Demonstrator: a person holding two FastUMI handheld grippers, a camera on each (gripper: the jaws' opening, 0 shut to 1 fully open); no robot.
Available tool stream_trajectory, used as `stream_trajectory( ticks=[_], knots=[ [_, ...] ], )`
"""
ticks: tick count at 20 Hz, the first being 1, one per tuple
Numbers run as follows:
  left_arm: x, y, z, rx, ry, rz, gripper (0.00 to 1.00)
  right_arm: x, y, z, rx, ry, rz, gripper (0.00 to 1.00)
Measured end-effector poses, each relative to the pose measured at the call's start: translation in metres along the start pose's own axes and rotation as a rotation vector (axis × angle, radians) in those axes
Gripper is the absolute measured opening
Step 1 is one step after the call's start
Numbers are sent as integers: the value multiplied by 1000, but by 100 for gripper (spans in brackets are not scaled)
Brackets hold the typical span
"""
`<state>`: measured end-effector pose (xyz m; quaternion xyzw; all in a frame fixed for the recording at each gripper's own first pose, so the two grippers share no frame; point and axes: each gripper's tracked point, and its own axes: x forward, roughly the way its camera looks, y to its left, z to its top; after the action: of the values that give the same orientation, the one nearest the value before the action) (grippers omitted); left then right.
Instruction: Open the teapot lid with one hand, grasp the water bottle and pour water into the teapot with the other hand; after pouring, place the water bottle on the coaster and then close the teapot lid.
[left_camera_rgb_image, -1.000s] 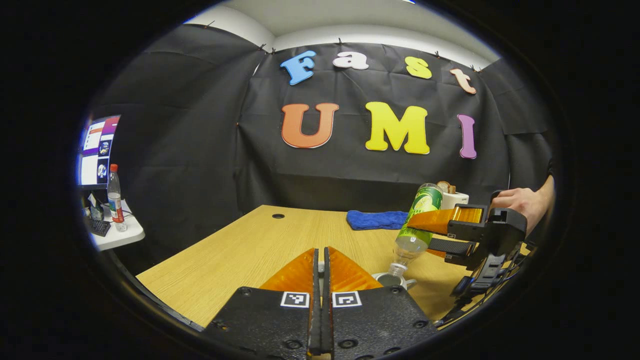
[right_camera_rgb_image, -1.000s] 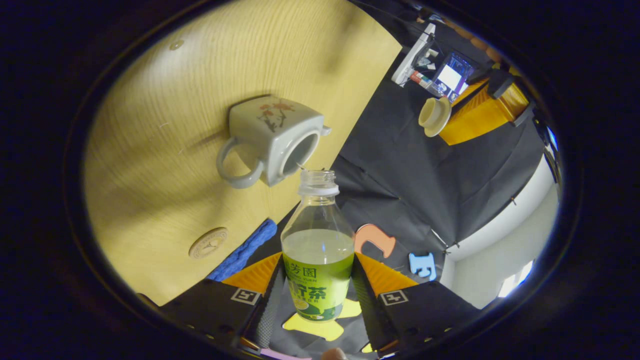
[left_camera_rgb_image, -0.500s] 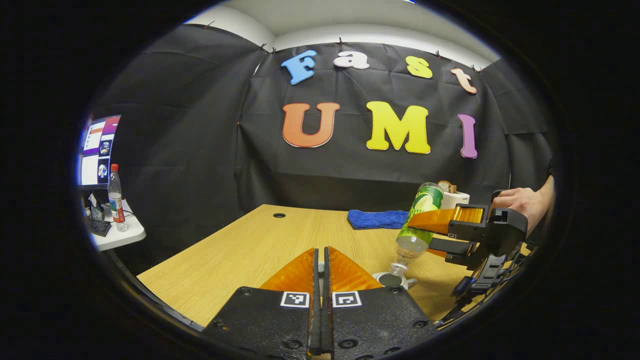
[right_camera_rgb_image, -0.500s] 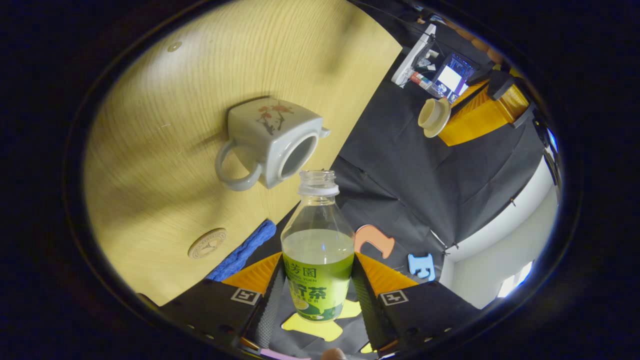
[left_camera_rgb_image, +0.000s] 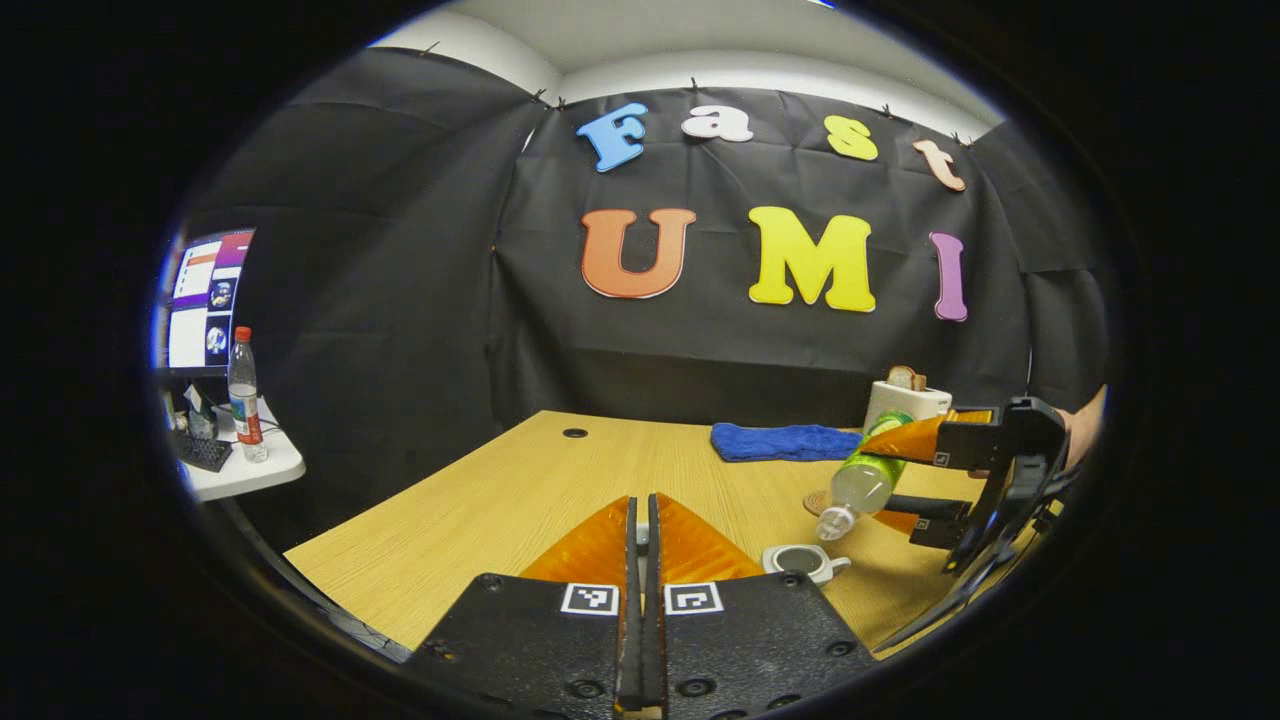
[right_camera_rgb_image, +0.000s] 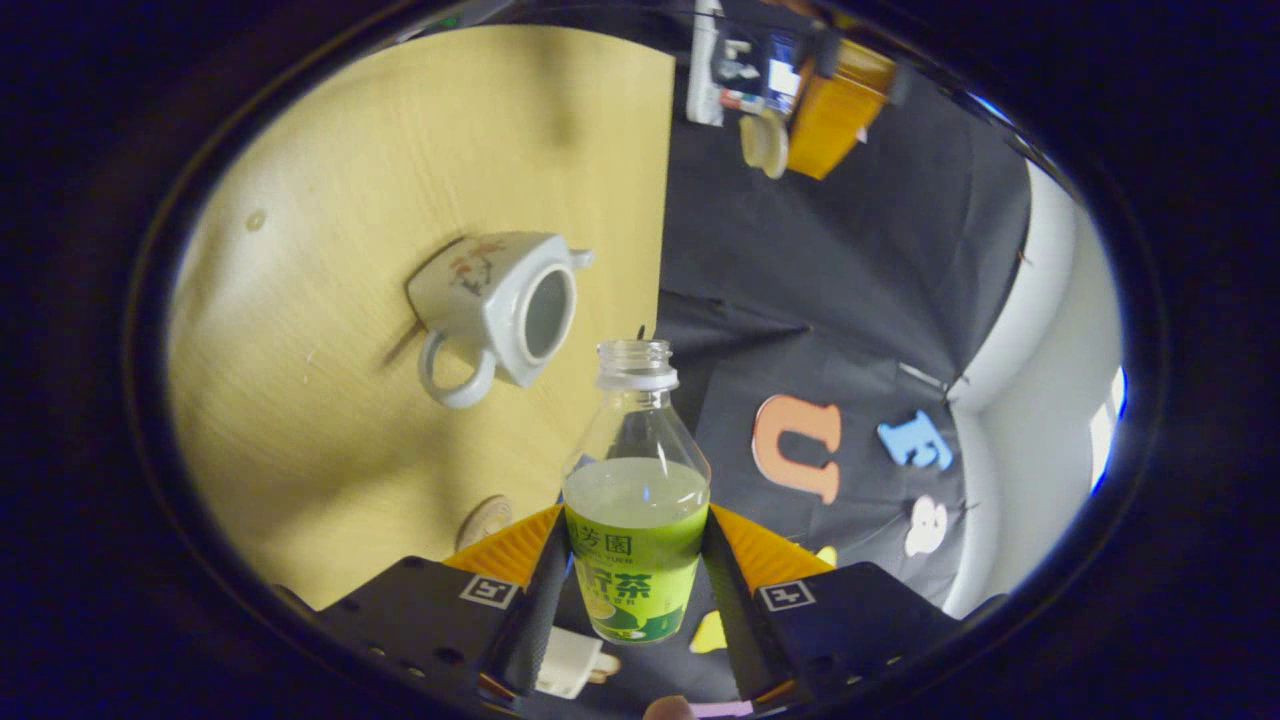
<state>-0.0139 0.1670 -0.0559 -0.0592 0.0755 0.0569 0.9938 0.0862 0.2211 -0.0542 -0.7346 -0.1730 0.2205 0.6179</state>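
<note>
Right gripper clamped on water bottle, both fingers pressing the labelled body from either side. Bottle uncapped, part full, neck pointing fwd; seen from left gripper view tilted mouth-down toward 8 o'clock, held above the table, mouth up and to 2 o'clock of the pot, not over the opening.

Teapot standing on table, lid off, opening bare; at 10 o'clock of bottle mouth in right gripper view, clear gap between them. In left gripper view, teapot low at 5 o'clock, just beside own finger housing, close to near table edge.

Left gripper fingers drawn together to a thin slit; can't tell here what sits between them. In right gripper view, far off at 12 o'clock, left gripper w/ lid at its tip, off past the table edge.

Coaster flat on table behind bottle, partly hidden; blue cloth near far edge, white box at 3 o'clock of it. Wide bare tabletop from centre out to 9 o'clock, grommet hole near far edge.
</note>
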Motion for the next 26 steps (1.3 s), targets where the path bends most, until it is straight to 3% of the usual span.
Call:
stream_trajectory(
  ticks=[5, 11, 16, 22, 26],
  knots=[
    [1, -17, 2, 15, 0, -18, 2, -10, -21, -1, 515, 10, 53, 71],
    [3, -52, 4, 43, -10, -90, 2, 0, -60, -38, 1122, 5, -21, 71],
    [5, -63, 3, 40, -8, -115, 3, 29, -82, -72, 1498, -30, -68, 71],
    [6, -63, 1, 48, -5, -111, 3, 73, -31, -89, 1680, 72, 6, 71],
    [8, -62, 0, 54, -3, -109, 3, 87, -11, -102, 1702, 111, -11, 71]
  ],
)
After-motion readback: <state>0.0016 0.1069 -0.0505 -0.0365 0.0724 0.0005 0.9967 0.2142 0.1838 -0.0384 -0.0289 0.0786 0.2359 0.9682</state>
